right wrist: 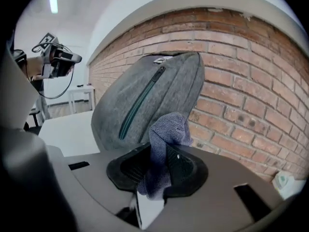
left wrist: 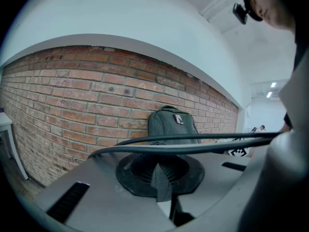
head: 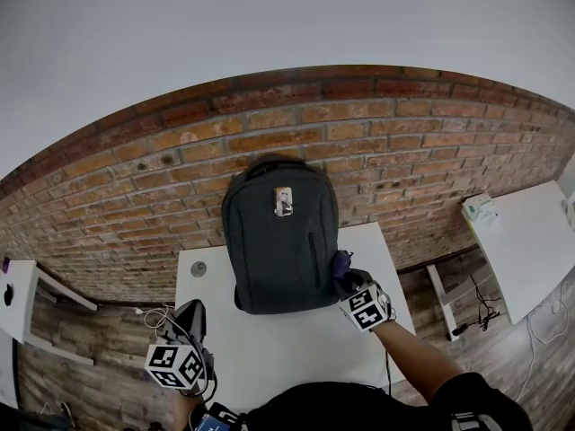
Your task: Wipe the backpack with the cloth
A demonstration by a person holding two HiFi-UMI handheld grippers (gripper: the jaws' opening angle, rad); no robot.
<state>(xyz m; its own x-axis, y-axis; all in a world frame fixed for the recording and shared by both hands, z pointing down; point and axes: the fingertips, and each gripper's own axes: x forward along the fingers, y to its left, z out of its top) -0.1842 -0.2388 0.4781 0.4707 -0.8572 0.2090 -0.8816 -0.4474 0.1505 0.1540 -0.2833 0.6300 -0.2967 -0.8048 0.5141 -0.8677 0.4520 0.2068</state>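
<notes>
Backpack upright on the tabletop, cloth held at its side

Head view: the dark grey fabric backpack (head: 280, 241) stands on the white tabletop (head: 296, 357) against the red brick wall (head: 135, 178), with the right gripper (head: 347, 278) at its lower right edge and the left gripper (head: 191, 317) well apart. Left gripper view: fingers clenched together on nothing. Right gripper view: fingers clamp the bluish-purple woven cloth (right wrist: 166, 144) beside the bag's zipped side. Contact is unclear, so wiping looks barely begun, with nearly all the surface left.

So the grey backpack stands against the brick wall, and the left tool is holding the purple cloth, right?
Not quite: the cloth is held by the right gripper, as the right gripper view shows; the left gripper is shut on nothing. The backpack does stand against the brick wall.
</notes>
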